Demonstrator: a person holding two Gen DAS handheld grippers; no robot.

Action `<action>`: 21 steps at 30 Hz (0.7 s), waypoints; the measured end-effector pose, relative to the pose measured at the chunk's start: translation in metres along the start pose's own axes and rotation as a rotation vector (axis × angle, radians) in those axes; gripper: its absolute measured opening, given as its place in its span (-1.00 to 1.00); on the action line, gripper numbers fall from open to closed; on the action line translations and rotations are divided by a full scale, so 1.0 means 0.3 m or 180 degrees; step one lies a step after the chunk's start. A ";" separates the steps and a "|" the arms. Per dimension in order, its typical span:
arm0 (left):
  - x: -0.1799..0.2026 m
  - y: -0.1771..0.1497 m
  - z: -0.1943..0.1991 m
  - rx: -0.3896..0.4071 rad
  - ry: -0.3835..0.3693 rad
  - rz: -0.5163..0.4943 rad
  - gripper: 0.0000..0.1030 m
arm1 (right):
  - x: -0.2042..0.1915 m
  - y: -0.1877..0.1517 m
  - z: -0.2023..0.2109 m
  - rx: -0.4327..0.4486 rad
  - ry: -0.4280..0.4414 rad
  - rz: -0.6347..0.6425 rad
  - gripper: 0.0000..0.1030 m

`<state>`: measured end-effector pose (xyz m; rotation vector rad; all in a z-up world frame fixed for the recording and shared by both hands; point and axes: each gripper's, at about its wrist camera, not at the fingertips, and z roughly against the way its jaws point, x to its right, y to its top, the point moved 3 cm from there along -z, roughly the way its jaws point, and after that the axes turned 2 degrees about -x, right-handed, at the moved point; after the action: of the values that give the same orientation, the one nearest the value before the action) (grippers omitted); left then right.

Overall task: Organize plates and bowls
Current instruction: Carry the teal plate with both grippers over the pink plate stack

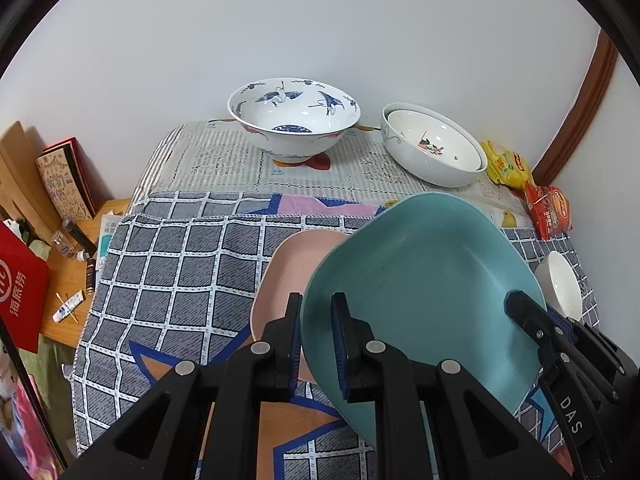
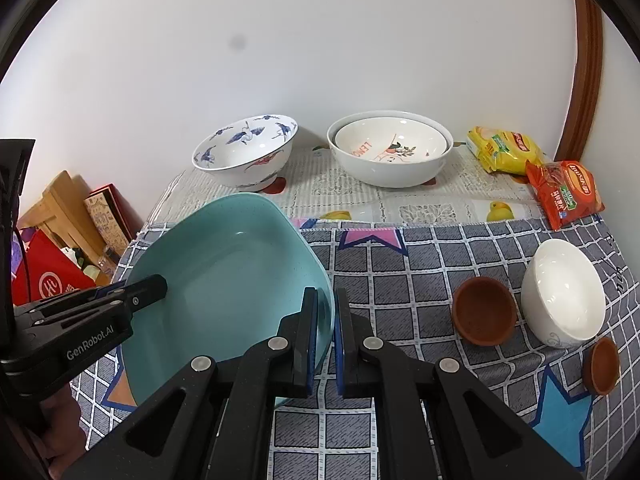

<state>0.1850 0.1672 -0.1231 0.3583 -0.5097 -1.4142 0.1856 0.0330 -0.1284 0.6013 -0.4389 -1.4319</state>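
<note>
A teal square plate [image 1: 420, 280] is held tilted above a pink plate [image 1: 288, 268] on the checked cloth. My left gripper [image 1: 316, 340] straddles the teal plate's left rim, its jaws a little apart around it. My right gripper [image 2: 326, 340] is shut on the plate's [image 2: 224, 276] right rim; it also shows in the left wrist view [image 1: 532, 320]. A blue crane bowl [image 1: 294, 118] and a white bowl with a smaller bowl nested inside [image 1: 434, 146] stand at the back. A white bowl [image 2: 564, 296] and two small brown bowls [image 2: 484, 312] [image 2: 600, 366] lie at the right.
Yellow and red snack packets [image 2: 560, 188] lie at the back right by the wall. A lower wooden shelf [image 1: 68, 276] at the left holds a red box [image 1: 20, 288], books and small bottles. A white wall is behind the table.
</note>
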 end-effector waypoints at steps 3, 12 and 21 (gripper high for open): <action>-0.003 -0.007 -0.001 -0.0008 -0.0007 -0.0005 -0.73 | -0.004 -0.003 0.000 -0.0004 -0.0015 0.0007 -0.86; -0.017 -0.025 -0.012 -0.0054 -0.0028 0.0035 -0.73 | -0.010 -0.012 -0.007 -0.0029 -0.0014 0.0022 -0.86; -0.037 -0.031 -0.030 -0.0099 -0.0031 0.0095 -0.73 | -0.027 -0.025 -0.028 -0.0070 -0.0006 0.0050 -0.86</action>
<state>0.1811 0.1764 -0.1370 0.3177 -0.4984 -1.3942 0.1841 0.0416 -0.1390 0.5777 -0.4279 -1.4207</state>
